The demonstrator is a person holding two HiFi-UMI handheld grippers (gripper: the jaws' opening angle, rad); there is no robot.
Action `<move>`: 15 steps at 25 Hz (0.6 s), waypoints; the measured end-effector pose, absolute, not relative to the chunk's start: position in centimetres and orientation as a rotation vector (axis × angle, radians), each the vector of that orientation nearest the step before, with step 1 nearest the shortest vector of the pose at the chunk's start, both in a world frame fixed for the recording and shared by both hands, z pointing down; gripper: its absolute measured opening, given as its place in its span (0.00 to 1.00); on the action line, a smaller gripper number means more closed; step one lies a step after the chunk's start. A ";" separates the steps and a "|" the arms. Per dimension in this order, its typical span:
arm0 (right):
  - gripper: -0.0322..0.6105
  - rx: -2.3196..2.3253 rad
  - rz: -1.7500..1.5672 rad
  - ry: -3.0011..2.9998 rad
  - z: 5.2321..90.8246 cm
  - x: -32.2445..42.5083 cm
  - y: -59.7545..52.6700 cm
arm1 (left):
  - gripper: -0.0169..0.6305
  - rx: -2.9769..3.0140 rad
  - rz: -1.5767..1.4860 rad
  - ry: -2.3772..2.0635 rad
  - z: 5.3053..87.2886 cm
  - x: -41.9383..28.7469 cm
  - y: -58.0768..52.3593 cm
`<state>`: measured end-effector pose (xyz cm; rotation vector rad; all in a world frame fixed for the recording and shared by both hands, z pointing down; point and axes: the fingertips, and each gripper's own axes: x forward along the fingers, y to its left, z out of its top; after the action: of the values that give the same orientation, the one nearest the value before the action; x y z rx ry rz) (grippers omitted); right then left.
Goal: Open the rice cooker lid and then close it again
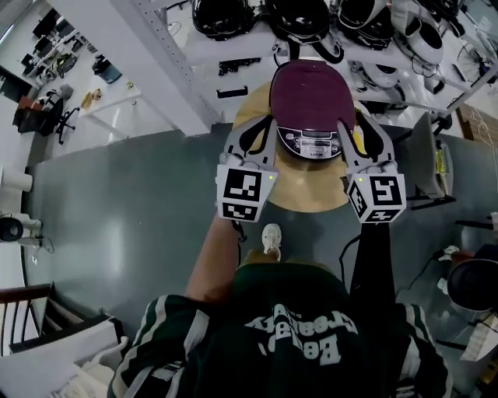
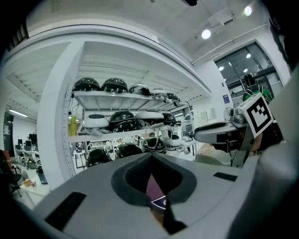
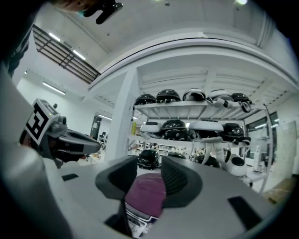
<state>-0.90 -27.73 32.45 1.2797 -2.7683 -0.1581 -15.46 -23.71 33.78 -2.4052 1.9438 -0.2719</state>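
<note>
The left gripper (image 1: 271, 123) has its jaws pressed together at the tips, with nothing pinched. In the left gripper view (image 2: 152, 156) only a narrow slit stays below the tips, and a strip of purple shows through it. The right gripper (image 1: 354, 124) has its jaws spread. In the right gripper view (image 3: 149, 161) there is a clear gap between the pads, and the rice cooker (image 3: 145, 196) shows in this gap, further on and lower.

In the head view the rice cooker (image 1: 310, 109) stands on a round wooden bench (image 1: 303, 194), between the two grippers. Its dark red lid (image 1: 311, 89) lies down, and the grey control panel (image 1: 311, 144) faces the person. The tips of both grippers are just beside the cooker's sides, but I cannot tell if they touch it.

Behind the bench stands a white shelf (image 1: 257, 50) full of black and white helmets (image 1: 299, 15). It also fills the background of both gripper views. A white post (image 2: 56, 121) stands at the left end of the shelf. One white shoe (image 1: 271, 237) shows on the grey floor (image 1: 132, 218), below the bench edge.

The gripper bodies cover the lower part of both gripper views, so most of the cooker is hidden there. The print on the panel is too small to read.
</note>
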 end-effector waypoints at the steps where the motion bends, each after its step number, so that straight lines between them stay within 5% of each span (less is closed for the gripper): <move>1: 0.31 1.298 -0.155 -2.755 32.6 -1.1 -28.4 | 0.02 -2.416 -0.268 1.930 33.9 -15.8 -24.6; 15: 0.31 1.125 -0.009 -2.602 38.6 -4.7 -32.5 | 0.02 -2.545 -0.237 1.767 36.1 -16.7 -31.8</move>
<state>-4.70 -32.53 38.59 1.1250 -2.6025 -0.0085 -16.71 -31.83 36.06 -2.5448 1.7672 -0.2370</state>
